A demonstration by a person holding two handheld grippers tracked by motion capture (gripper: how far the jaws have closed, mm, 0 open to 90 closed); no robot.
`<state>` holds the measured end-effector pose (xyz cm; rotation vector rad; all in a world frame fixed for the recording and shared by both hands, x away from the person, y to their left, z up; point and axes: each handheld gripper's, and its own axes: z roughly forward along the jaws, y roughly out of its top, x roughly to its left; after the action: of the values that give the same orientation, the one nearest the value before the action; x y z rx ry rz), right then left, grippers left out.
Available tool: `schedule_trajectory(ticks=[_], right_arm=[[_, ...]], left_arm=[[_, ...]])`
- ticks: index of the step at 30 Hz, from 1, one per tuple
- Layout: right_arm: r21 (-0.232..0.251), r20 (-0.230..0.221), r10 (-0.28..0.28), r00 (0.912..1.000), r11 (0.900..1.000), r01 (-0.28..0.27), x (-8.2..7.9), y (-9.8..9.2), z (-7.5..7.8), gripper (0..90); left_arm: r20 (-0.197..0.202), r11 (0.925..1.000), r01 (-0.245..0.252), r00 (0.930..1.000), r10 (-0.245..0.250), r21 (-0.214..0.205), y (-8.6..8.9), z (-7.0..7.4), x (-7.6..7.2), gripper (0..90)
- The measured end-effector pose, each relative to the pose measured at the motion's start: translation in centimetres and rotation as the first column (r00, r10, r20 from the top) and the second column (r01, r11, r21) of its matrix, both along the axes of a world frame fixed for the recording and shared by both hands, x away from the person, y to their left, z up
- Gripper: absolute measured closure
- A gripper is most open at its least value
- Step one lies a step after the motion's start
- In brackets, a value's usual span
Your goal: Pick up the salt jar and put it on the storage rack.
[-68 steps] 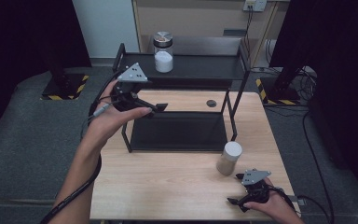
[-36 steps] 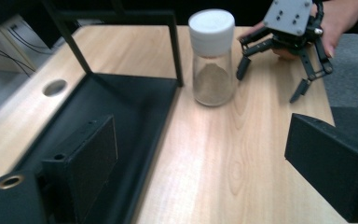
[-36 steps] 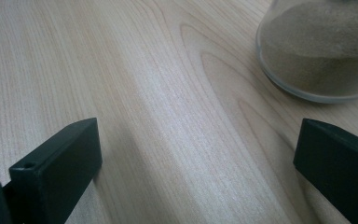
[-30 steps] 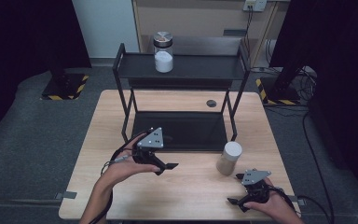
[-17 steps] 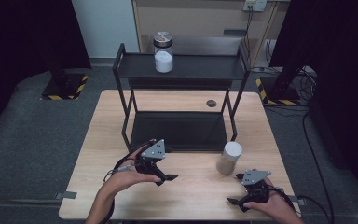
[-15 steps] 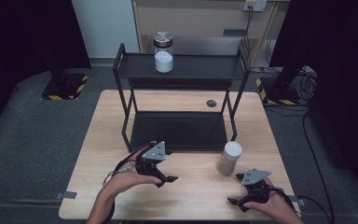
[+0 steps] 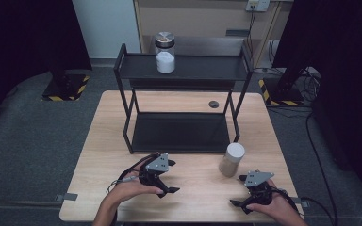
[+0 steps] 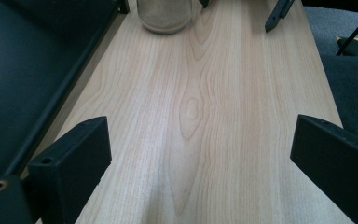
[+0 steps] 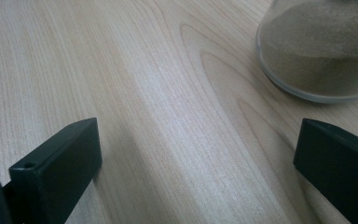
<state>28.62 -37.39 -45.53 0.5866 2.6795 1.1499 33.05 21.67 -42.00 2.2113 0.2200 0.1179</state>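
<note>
**Pale wood under two idle pairs of tongs**

Pale wooden surface point(image 7: 122, 136) carries both. Left tongs point(image 7: 166, 179) have just been opening and gape wide, holding nothing. Right tongs point(image 7: 238, 190) gape empty too. Glass jar of tan powder with a white lid point(image 7: 231, 159) stands between them, just beyond the right pair.

Pale wood table point(image 7: 108, 141), grey carpet floor point(image 7: 33, 136), black curtains point(image 7: 23, 33), white wall panel point(image 7: 106, 23)
</note>
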Motion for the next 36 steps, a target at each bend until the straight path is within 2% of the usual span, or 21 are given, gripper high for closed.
schedule_trajectory(ticks=[3, 12, 19, 26, 30, 32, 36], right_arm=[[0.000, 0.000, 0.000, 1.0000, 1.0000, 0.000, 0.0, 0.0, 0.0, 1.8], [0.000, -0.001, -0.001, 1.0000, 1.0000, 0.001, 0.0, 0.0, 0.0, 1.8], [0.000, -0.002, -0.002, 1.0000, 1.0000, 0.002, 0.0, 0.0, 0.0, 1.8], [0.000, -0.001, -0.001, 1.0000, 1.0000, 0.001, 0.0, 0.0, 0.0, 1.8], [0.000, -0.001, -0.001, 1.0000, 1.0000, 0.001, 0.0, 0.0, 0.0, 1.8], [0.000, -0.001, -0.001, 1.0000, 1.0000, 0.001, 0.0, 0.0, 0.0, 1.8], [0.000, -0.001, -0.001, 1.0000, 1.0000, 0.001, 0.0, 0.0, 0.0, 1.8]], left_arm=[[-0.012, 1.0000, -0.002, 0.9999, 0.002, -0.002, 0.1, -0.7, 0.0, 4.0], [-0.036, 0.9988, 0.015, 0.9993, -0.014, 0.047, -0.5, -2.0, 0.3, 4.0], [-0.042, 0.9988, 0.007, 0.9991, -0.005, 0.049, -0.1, -2.4, 0.2, 3.8], [-0.057, 0.9974, -0.002, 0.9984, 0.006, 0.072, 0.2, -3.1, 0.2, 3.8], [-0.059, 0.9964, -0.008, 0.9982, 0.013, 0.085, 0.2, -3.4, 0.3, 3.9], [-0.048, 0.9965, -0.009, 0.9988, 0.013, 0.083, 0.3, -3.4, 0.2, 3.9], [-0.046, 0.9935, -0.019, 0.9986, 0.025, 0.113, 0.0, -3.2, 0.2, 3.3]])
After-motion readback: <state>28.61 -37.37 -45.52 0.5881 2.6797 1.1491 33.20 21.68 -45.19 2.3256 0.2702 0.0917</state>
